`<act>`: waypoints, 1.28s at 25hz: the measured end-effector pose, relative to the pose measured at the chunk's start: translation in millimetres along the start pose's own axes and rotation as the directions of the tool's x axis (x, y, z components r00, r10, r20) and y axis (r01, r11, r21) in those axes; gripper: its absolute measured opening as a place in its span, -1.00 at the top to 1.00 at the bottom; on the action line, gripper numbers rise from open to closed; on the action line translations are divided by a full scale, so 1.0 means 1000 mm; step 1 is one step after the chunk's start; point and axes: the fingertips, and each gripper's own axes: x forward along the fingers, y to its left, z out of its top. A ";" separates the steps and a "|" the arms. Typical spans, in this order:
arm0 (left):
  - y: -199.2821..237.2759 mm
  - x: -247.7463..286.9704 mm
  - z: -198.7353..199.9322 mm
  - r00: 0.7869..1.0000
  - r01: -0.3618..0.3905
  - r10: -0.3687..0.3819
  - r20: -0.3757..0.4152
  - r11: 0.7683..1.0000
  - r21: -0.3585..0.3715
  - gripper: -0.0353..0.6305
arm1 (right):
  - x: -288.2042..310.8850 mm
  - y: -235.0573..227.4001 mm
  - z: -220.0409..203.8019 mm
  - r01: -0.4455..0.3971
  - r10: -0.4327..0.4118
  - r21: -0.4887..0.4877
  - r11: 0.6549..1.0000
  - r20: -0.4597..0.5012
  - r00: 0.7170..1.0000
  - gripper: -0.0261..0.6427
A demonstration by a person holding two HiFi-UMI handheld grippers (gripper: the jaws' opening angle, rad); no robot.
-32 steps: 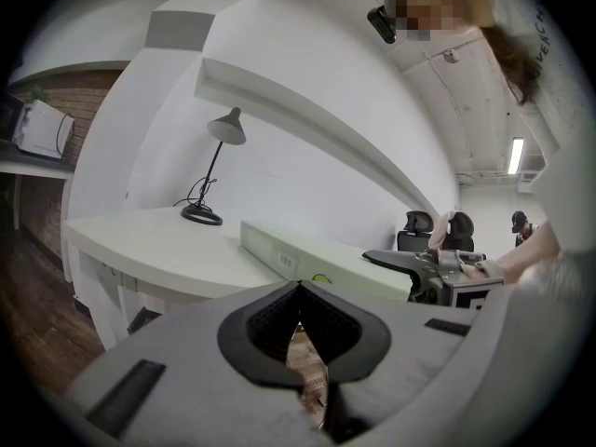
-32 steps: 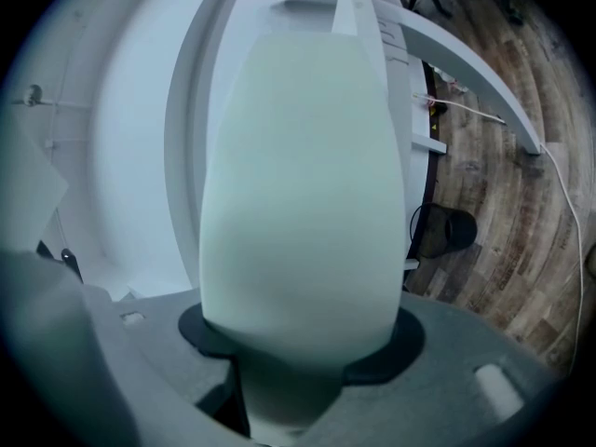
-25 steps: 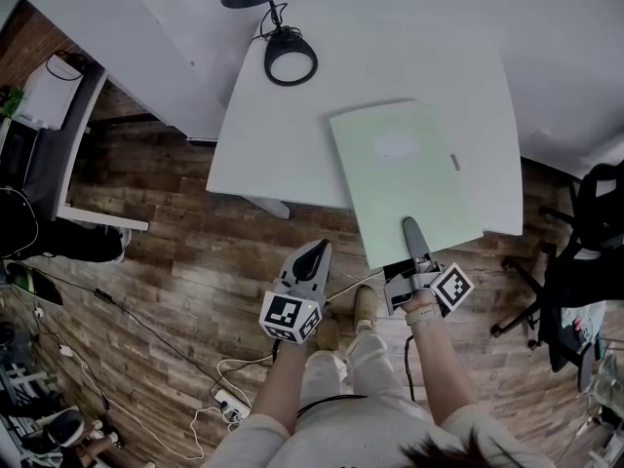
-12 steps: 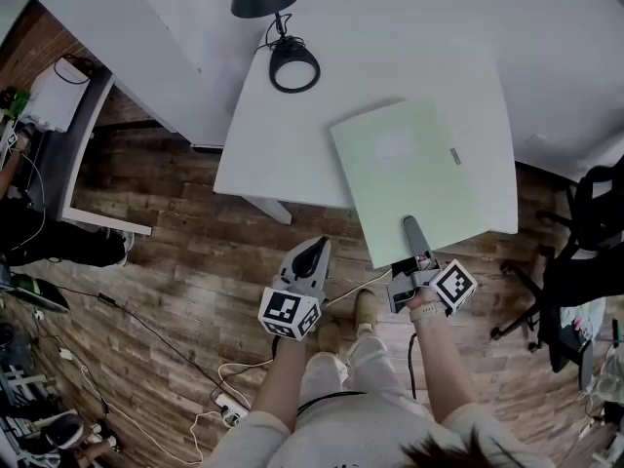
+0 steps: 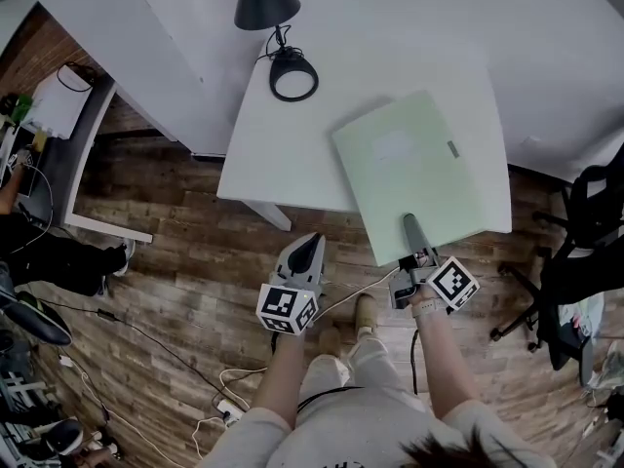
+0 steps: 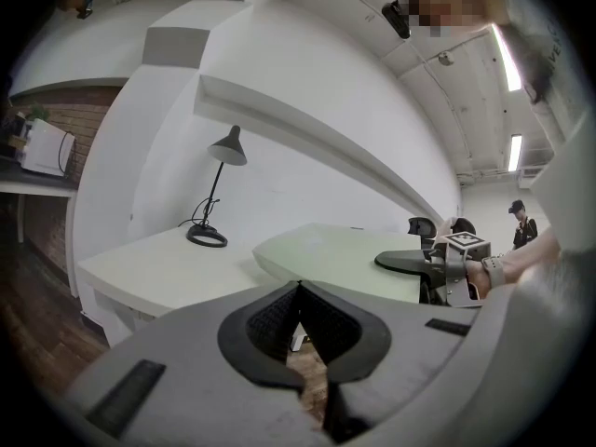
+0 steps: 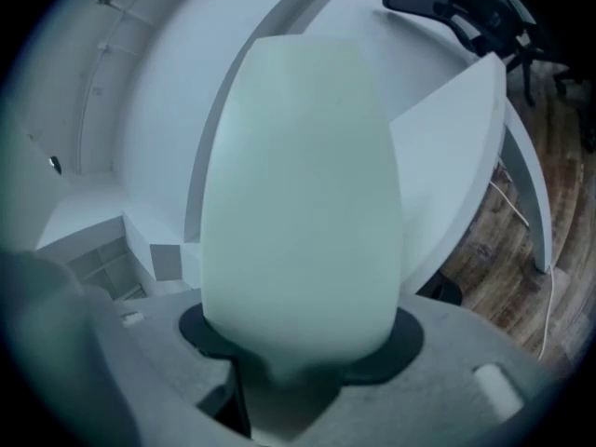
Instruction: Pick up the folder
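Observation:
The pale green folder (image 5: 409, 169) hangs over the front right part of the white table (image 5: 292, 154), its near edge past the table's rim. My right gripper (image 5: 413, 237) is shut on that near edge, one jaw lying on top of the cover. In the right gripper view the folder (image 7: 303, 184) fills the middle, clamped in the right gripper (image 7: 279, 380). My left gripper (image 5: 308, 247) is shut and holds nothing, over the wooden floor just in front of the table. The left gripper view shows the left gripper (image 6: 300, 291) with pads together, the folder (image 6: 345, 254) ahead to the right.
A black desk lamp (image 5: 292, 71) with its cable stands at the table's back left. A black office chair (image 5: 585, 232) is on the right. Cables and a power strip (image 5: 224, 398) lie on the floor. Another desk (image 5: 58, 105) is at far left.
My right gripper has risen with the folder's near edge and rolled, tilting the folder. My left gripper has risen a little and stays shut.

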 end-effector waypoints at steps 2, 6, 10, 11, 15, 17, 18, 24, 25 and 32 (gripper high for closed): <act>0.004 0.000 0.006 1.000 -0.009 0.009 0.010 1.000 0.004 0.90 | -0.001 0.002 0.003 0.016 -0.016 -0.032 0.999 0.001 1.000 0.15; 0.008 -0.002 0.015 1.000 -0.019 0.019 0.021 1.000 0.005 0.90 | -0.003 0.008 0.010 0.030 -0.030 -0.101 0.994 0.001 1.000 0.15; 0.009 -0.003 0.025 0.999 -0.017 0.017 0.033 1.000 0.013 0.90 | -0.004 0.016 0.015 0.036 -0.036 -0.151 0.988 0.008 0.999 0.15; 0.009 -0.003 0.027 0.999 -0.017 0.017 0.035 1.000 0.016 0.90 | -0.005 0.017 0.017 0.039 -0.038 -0.166 0.985 0.008 0.999 0.15; 0.009 -0.002 0.032 0.999 -0.015 0.014 0.031 1.000 0.020 0.90 | -0.007 0.019 0.025 0.052 -0.051 -0.236 0.970 0.012 0.999 0.16; 0.010 -0.002 0.034 0.999 -0.014 0.014 0.030 1.000 0.020 0.90 | -0.009 0.019 0.029 0.062 -0.059 -0.272 0.960 0.019 0.998 0.15; 0.011 -0.003 0.035 0.999 -0.014 0.014 0.031 1.000 0.020 0.90 | -0.009 0.020 0.029 0.063 -0.060 -0.281 0.958 0.019 0.998 0.15; 0.016 -0.006 0.044 0.999 -0.026 0.026 0.036 0.999 0.020 0.90 | -0.011 0.032 0.034 0.056 -0.054 -0.344 0.937 0.015 0.998 0.16; 0.017 -0.007 0.046 0.999 -0.031 0.030 0.036 0.999 0.022 0.90 | -0.012 0.032 0.035 0.058 -0.056 -0.360 0.931 0.015 0.998 0.16; 0.015 -0.015 0.056 0.998 -0.044 0.043 0.044 0.999 0.027 0.90 | -0.021 0.040 0.040 0.054 -0.054 -0.436 0.898 0.014 0.998 0.16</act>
